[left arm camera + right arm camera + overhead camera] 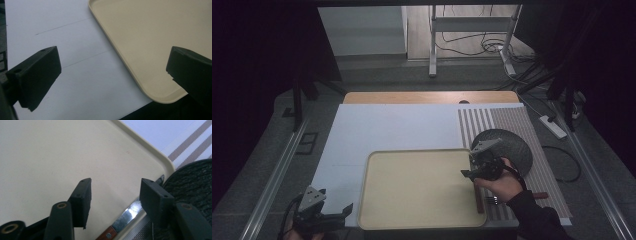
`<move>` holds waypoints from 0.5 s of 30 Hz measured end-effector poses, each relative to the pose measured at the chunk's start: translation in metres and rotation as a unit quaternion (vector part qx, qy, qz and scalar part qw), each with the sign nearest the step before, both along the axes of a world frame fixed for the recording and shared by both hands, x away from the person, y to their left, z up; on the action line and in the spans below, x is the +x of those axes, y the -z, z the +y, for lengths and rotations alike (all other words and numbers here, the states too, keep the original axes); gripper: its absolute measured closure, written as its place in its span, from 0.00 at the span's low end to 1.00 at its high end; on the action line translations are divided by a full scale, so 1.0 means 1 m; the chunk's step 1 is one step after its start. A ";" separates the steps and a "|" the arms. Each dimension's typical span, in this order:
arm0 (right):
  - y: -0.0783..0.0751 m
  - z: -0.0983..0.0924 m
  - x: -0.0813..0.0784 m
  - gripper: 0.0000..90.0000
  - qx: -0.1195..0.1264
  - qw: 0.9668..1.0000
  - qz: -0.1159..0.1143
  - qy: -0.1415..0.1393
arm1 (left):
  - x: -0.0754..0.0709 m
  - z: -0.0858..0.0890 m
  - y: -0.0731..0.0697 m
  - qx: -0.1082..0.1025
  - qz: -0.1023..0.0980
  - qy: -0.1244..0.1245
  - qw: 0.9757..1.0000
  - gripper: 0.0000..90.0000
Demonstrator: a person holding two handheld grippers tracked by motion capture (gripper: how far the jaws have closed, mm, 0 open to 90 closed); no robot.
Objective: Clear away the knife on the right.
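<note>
A cream tray [412,151] lies at the middle of the table. A knife [479,200] with a brown wooden handle rests inside it, along its right rim. My right gripper [468,172] is held low over that rim with its jaws open. In the right gripper view the knife blade [127,216] lies on the tray [50,157] below the gap of the right gripper [115,187], and neither pad touches it. My left gripper [346,211] stands open at the table's front left. Its jaws frame the white mat and the tray corner [160,98], with nothing between them in the left gripper [112,65] view.
A dark round plate [512,147] sits on a striped placemat [512,117] just right of the tray, close to the right gripper. A brown-handled utensil [540,195] lies across the placemat under the person's wrist. A white mat [387,125] covers the table's left and far part.
</note>
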State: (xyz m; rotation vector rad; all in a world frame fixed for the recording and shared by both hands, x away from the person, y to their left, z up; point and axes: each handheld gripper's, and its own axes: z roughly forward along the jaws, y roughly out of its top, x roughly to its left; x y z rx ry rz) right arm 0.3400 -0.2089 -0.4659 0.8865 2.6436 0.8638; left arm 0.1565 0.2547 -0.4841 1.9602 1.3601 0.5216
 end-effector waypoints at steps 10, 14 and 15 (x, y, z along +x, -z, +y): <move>-0.004 -0.009 -0.005 0.32 0.001 1.000 0.002 0.010 | 0.000 0.000 0.000 -0.002 0.000 -0.001 1.000 0.00; -0.005 -0.014 -0.008 0.29 0.005 1.000 0.003 0.014 | 0.000 0.001 0.000 -0.002 0.000 -0.001 1.000 0.00; -0.006 -0.015 -0.008 0.29 0.005 1.000 0.004 0.014 | 0.000 0.001 0.000 -0.002 0.000 -0.001 1.000 0.00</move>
